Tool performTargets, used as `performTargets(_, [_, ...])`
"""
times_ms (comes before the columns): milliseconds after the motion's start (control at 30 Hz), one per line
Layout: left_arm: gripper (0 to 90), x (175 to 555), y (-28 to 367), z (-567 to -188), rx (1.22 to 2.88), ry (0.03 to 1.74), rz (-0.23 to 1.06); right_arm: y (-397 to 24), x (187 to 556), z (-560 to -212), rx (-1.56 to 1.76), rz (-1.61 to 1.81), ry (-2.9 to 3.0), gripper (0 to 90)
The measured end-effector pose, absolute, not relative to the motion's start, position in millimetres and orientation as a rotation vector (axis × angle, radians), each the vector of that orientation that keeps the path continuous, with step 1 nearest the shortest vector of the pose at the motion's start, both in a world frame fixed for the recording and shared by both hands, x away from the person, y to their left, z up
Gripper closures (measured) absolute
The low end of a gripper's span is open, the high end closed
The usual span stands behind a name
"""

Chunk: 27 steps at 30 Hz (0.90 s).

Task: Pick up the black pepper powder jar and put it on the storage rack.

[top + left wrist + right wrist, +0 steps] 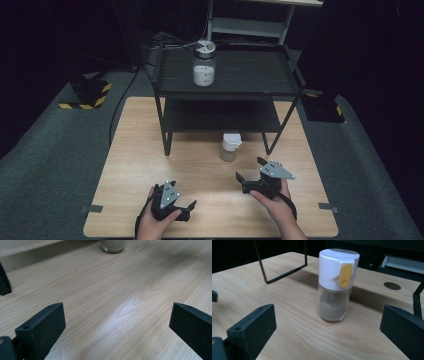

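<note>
Dark curtains and grey carpet surround a pale wooden worktop at the centre of the high view. At its far half stands a black two-tier shelf rack, carrying a glass jar of white powder on the top tier, upper centre. Below the rack's front edge a small shaker with white cap and yellow tab stands upright on the worktop. Lower left, the left tool has its jaws wide apart, holding nothing. Lower right, the right tool is likewise spread wide and holds nothing, near the shaker without touching it.
</note>
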<state>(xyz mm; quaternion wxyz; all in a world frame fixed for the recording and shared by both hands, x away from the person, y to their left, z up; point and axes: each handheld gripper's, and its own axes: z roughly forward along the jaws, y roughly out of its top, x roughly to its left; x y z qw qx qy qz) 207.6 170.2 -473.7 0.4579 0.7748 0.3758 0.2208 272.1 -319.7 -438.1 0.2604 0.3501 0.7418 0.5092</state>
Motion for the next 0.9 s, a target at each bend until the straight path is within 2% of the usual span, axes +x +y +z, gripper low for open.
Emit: performTargets(900, [0.7, 208, 175, -476, 1.882, 0.932, 0.524, -293, 325, -452, 1.0, 1.396, 1.986, 0.3])
